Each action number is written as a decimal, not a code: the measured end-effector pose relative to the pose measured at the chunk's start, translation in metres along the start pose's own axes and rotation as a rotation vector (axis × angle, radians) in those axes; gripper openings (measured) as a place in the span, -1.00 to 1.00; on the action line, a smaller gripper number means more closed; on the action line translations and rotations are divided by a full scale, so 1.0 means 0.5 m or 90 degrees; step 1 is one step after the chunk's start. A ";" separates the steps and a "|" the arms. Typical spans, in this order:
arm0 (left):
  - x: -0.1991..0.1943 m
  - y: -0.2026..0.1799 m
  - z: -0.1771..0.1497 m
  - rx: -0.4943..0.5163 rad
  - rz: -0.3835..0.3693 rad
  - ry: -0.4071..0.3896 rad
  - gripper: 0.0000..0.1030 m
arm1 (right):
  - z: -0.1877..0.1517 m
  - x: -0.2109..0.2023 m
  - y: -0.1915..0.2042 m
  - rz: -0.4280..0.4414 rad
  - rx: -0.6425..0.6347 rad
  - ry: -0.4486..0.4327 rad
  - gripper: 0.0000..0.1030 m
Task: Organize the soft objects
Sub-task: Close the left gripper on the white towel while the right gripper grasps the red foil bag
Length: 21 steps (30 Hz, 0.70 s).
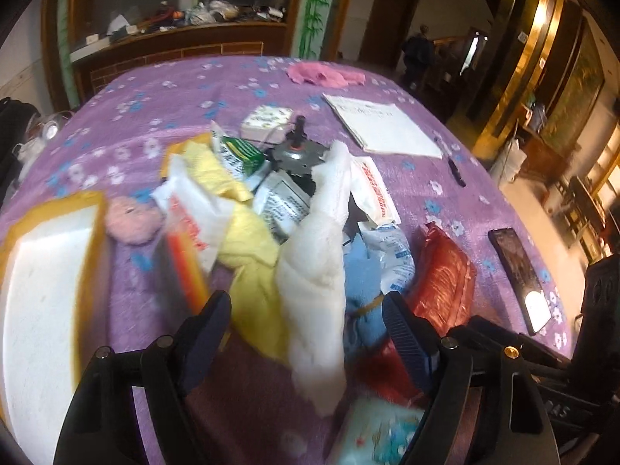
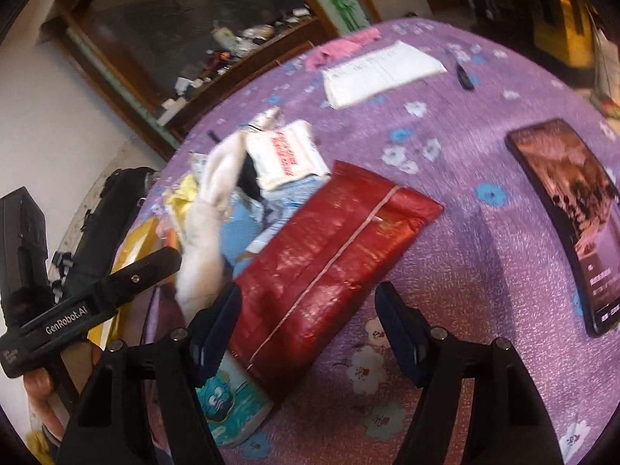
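Observation:
A heap of soft things lies on the purple flowered cover [image 1: 155, 116]. A long white fluffy cloth [image 1: 314, 271] drapes over a yellow cloth [image 1: 248, 248] and a blue cloth [image 1: 360, 271]. My left gripper [image 1: 306, 310] hangs open just above the heap, the white and yellow cloths between its fingers without being pressed. A shiny red pouch [image 2: 333, 240] lies flat beside the heap. My right gripper [image 2: 308, 298] is open over the pouch's near end, gripping nothing. A round pink plush [image 1: 133, 219] sits left of the heap. A pink cloth [image 1: 323, 73] lies at the far edge.
A white bin with a yellow rim [image 1: 46, 271] stands at the left. Printed packets [image 1: 279, 201] and a teal cartoon pack [image 2: 228, 403] mix into the heap. A phone [image 2: 569, 201], a paper sheet [image 2: 379, 71], a pen [image 2: 463, 73] and a tissue box [image 1: 265, 120] lie around.

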<state>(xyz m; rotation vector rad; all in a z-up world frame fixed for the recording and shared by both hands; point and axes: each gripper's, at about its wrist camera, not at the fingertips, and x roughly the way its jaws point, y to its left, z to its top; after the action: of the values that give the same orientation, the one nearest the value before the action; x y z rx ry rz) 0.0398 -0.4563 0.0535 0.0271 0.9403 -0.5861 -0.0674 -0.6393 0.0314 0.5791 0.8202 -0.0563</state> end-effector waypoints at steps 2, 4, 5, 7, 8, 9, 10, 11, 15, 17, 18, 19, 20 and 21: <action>0.026 -0.008 0.007 0.004 -0.005 0.013 0.42 | 0.005 0.019 0.000 0.000 0.013 0.013 0.38; 0.045 -0.010 0.009 0.001 -0.006 0.027 0.05 | 0.010 0.026 0.003 -0.004 0.014 0.005 0.38; 0.053 -0.008 0.009 -0.006 -0.009 0.033 -0.05 | 0.014 0.031 0.003 -0.004 0.016 0.001 0.38; 0.064 0.003 0.005 -0.034 -0.015 0.039 -0.22 | 0.020 0.037 0.000 -0.003 0.018 -0.009 0.38; 0.061 0.007 0.002 -0.046 -0.020 0.032 -0.24 | 0.023 0.040 0.001 -0.006 0.015 -0.012 0.38; 0.060 0.009 0.001 -0.054 -0.025 0.029 -0.27 | 0.025 0.041 0.004 -0.010 0.009 -0.015 0.38; 0.058 0.011 -0.002 -0.058 -0.027 0.028 -0.29 | 0.025 0.043 0.007 -0.017 0.000 -0.019 0.34; 0.055 0.012 -0.005 -0.064 -0.029 0.025 -0.29 | 0.024 0.045 0.011 -0.032 -0.009 -0.026 0.17; 0.043 0.018 -0.014 -0.084 -0.042 0.010 -0.33 | 0.025 0.037 0.012 -0.056 -0.022 -0.046 -0.40; 0.038 0.020 -0.016 -0.091 -0.048 0.008 -0.33 | 0.027 0.027 0.012 -0.053 -0.025 -0.055 -0.61; 0.034 0.021 -0.015 -0.093 -0.050 0.006 -0.33 | 0.029 0.019 0.010 -0.047 -0.021 -0.063 -0.66; 0.026 0.022 -0.017 -0.097 -0.055 0.001 -0.34 | 0.030 0.011 0.010 -0.041 -0.019 -0.068 -0.70; 0.018 0.023 -0.017 -0.099 -0.059 -0.006 -0.34 | 0.030 -0.001 0.013 -0.032 -0.021 -0.077 -0.73; 0.008 0.024 -0.018 -0.101 -0.063 -0.015 -0.35 | 0.031 -0.011 0.018 -0.023 -0.025 -0.086 -0.74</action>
<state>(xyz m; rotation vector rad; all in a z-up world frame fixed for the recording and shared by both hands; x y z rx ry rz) 0.0409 -0.4454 0.0424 -0.1687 0.9669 -0.6009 -0.0583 -0.6404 0.0479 0.5177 0.6995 -0.1101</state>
